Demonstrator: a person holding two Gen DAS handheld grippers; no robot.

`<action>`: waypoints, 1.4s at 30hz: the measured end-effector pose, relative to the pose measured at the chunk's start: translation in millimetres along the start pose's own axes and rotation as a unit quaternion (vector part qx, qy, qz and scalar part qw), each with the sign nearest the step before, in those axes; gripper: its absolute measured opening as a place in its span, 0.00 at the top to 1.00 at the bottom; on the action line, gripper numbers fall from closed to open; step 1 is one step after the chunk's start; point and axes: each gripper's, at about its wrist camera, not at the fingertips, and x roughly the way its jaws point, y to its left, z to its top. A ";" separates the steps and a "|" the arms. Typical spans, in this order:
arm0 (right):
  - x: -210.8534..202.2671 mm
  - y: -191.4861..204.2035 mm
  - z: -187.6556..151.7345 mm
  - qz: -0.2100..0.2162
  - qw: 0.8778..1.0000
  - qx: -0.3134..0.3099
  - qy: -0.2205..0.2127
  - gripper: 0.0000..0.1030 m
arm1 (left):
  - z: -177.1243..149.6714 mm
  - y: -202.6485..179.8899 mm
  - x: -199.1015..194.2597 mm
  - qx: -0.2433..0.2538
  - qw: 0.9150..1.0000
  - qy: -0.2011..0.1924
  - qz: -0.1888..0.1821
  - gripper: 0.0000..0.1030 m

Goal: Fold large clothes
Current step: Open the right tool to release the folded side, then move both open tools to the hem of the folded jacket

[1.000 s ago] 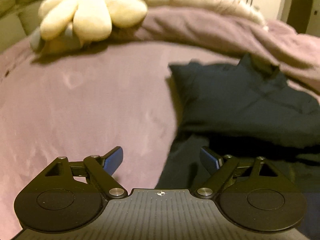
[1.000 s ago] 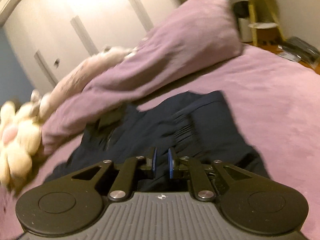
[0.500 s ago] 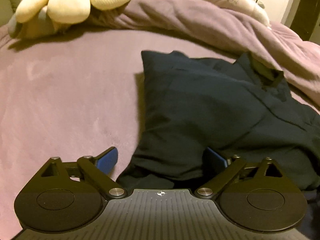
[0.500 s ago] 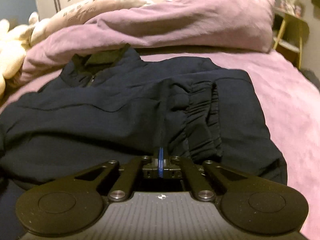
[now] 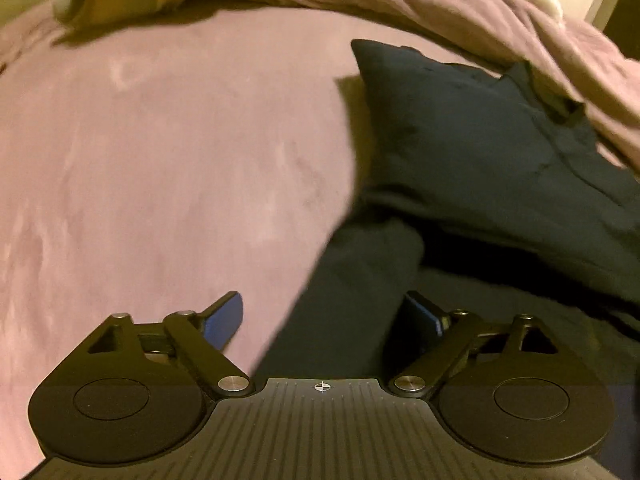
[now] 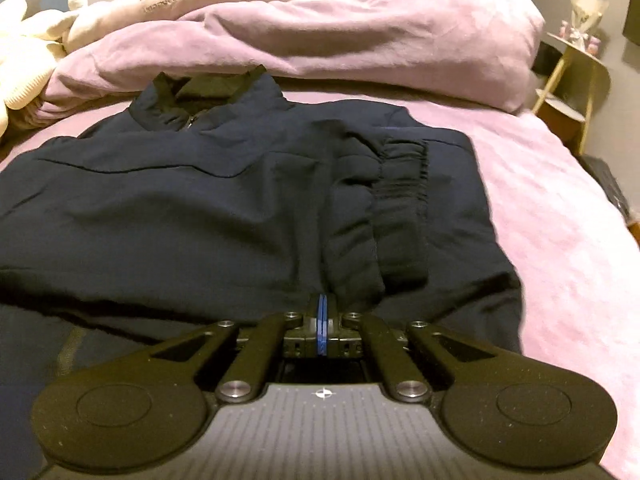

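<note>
On the pink bed [image 5: 160, 168], the left gripper [image 5: 324, 316], jaws just narrowing but wide w/ jacket [image 6: 224, 200] cloth between at 12 o'clock, right gripper [image 6: 322, 316] pinched shut on jacket.

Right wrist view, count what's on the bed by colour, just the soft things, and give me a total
Navy: 1, the jacket
Purple: 1, the bunched duvet
Cream: 2, the printed pillow and the plush toy
Total: 4
</note>
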 end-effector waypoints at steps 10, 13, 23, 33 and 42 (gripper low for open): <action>-146.7 -86.0 -133.1 0.072 0.994 0.076 0.013 0.69 | -111.7 63.4 -95.8 0.040 0.998 0.010 -0.041 0.11; -184.9 -123.3 -188.1 0.064 0.991 0.111 0.031 0.63 | -146.8 93.3 -119.2 0.009 0.999 0.021 -0.038 0.09; -220.7 -168.3 -250.8 0.141 0.967 0.209 0.023 0.35 | -193.6 122.5 -134.3 -0.038 0.996 0.040 -0.070 0.09; -206.6 -173.4 -248.1 0.131 0.966 0.220 0.048 0.38 | -197.4 136.6 -134.3 -0.054 0.992 0.050 -0.101 0.15; -199.5 -182.3 -253.9 0.160 0.958 0.223 0.083 0.62 | -197.4 146.5 -135.3 -0.068 0.988 0.059 -0.127 0.35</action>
